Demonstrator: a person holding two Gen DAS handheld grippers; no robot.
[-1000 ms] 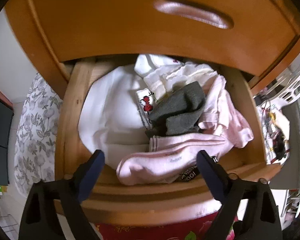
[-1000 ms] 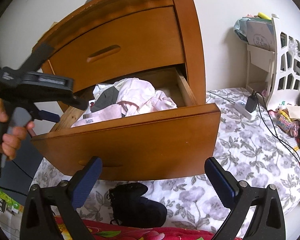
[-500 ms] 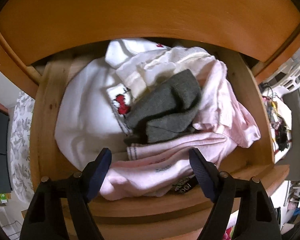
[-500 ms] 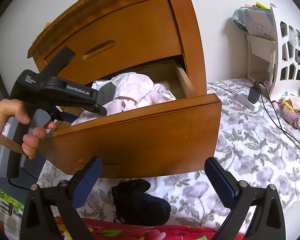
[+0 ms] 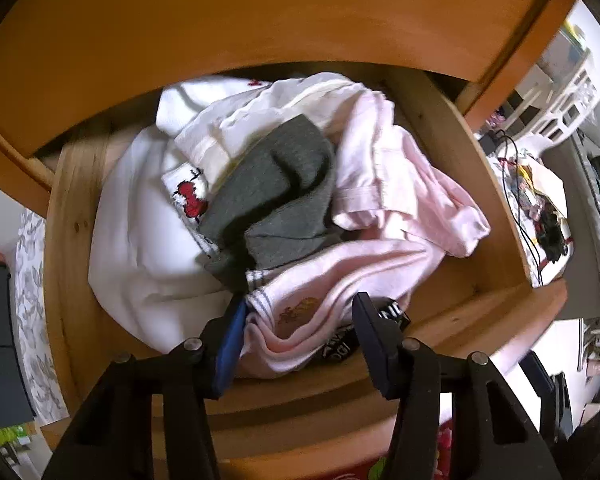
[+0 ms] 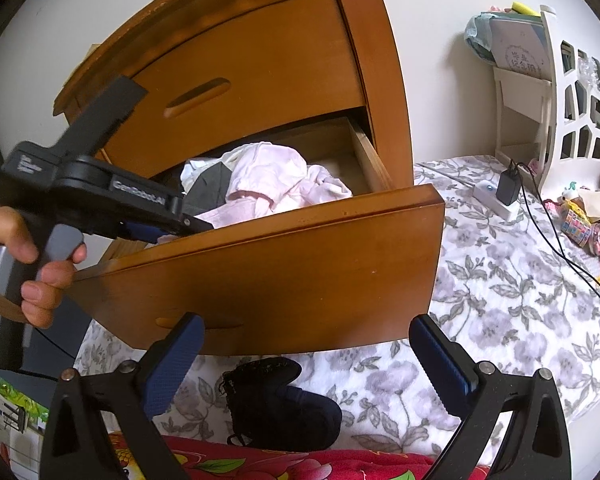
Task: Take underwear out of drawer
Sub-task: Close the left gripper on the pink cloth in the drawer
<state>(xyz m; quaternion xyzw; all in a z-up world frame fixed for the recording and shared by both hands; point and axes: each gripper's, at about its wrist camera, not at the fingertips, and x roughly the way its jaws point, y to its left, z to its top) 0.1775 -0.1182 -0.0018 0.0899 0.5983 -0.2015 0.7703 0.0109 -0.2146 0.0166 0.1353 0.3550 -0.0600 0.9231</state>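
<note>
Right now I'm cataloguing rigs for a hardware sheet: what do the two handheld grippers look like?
Both are black plastic with two long fingers lined with ribbed blue pads and silver pivot screws. The left gripper, seen from the right gripper camera, has a pistol-style body with white lettering, a grey trigger and a flat black bar at the back. No sleeve shows on the hand.

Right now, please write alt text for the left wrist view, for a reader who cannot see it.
The left gripper, its jaws just closing, straddles a pale pink garment at the front of an open wooden drawer. Behind it lie grey and white clothes.
</note>
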